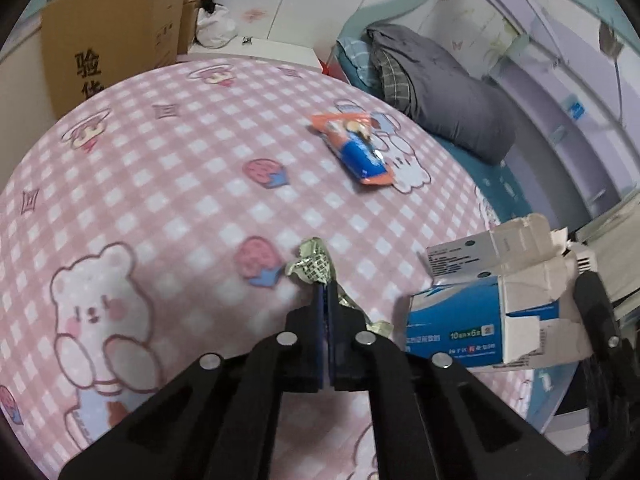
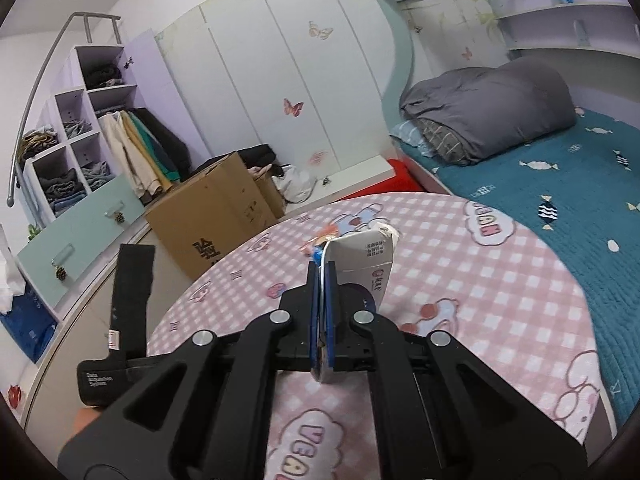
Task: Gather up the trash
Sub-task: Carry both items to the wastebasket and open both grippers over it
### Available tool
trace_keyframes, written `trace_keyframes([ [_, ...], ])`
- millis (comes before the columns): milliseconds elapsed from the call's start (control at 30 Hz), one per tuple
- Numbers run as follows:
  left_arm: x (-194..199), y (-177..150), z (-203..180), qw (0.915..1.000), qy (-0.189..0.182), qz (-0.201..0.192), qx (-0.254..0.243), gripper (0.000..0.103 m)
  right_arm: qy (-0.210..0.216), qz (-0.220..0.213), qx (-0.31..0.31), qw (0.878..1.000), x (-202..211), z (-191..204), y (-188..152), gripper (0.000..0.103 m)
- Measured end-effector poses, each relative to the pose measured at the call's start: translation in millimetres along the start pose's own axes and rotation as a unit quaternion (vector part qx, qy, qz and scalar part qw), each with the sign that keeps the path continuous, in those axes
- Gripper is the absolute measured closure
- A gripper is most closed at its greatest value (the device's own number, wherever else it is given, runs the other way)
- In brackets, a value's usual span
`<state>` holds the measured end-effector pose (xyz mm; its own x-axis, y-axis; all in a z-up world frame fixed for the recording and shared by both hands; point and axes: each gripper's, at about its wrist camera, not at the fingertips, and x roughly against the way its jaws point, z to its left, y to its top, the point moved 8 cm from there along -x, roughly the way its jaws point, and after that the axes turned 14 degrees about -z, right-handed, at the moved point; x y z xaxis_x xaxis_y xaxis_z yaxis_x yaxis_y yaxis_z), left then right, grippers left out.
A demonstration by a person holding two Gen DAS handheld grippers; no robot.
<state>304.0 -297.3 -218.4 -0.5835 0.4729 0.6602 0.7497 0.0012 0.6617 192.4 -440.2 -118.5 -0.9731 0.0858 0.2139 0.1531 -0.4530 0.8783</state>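
Note:
A crumpled silver-green foil wrapper (image 1: 312,266) is pinched at the tips of my left gripper (image 1: 327,286), which is shut on it just above the pink checked tablecloth (image 1: 180,184). My right gripper (image 2: 322,268) is shut on a torn blue and white carton (image 2: 368,256). The left wrist view shows the same carton (image 1: 480,312) at the right, beside the wrapper. An orange and blue snack packet (image 1: 356,148) lies flat further out on the cloth. In the right wrist view the packet (image 2: 320,240) is mostly hidden behind the carton.
A brown cardboard box (image 2: 212,220) stands on the floor beyond the table's far edge. A bed with a teal cover (image 2: 560,184) and a rolled grey duvet (image 2: 488,108) runs along the right. Shelves and a wardrobe (image 2: 80,148) stand at the far left.

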Motion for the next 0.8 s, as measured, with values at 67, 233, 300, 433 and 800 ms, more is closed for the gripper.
trace_keyframes([
  [67,10,3,12,0.9999,0.003,-0.010,0.005,0.102,0.007,0.003,0.003,1.000,-1,10,-1,0.100],
  [233,46,17,46,0.9988,-0.002,-0.038,0.031,0.102,0.034,0.012,0.015,0.999,-6,48,-6,0.100],
  [300,62,22,62,0.9979,0.003,-0.051,0.039,0.102,0.051,0.019,0.021,0.998,-10,71,-10,0.100],
  [433,93,30,98,0.9957,0.008,-0.072,0.058,0.102,0.096,0.039,0.031,0.994,-20,127,-26,0.100],
  [800,192,34,264,0.9785,0.080,-0.140,0.129,0.102,0.219,0.118,0.077,0.966,-56,312,-113,0.100],
])
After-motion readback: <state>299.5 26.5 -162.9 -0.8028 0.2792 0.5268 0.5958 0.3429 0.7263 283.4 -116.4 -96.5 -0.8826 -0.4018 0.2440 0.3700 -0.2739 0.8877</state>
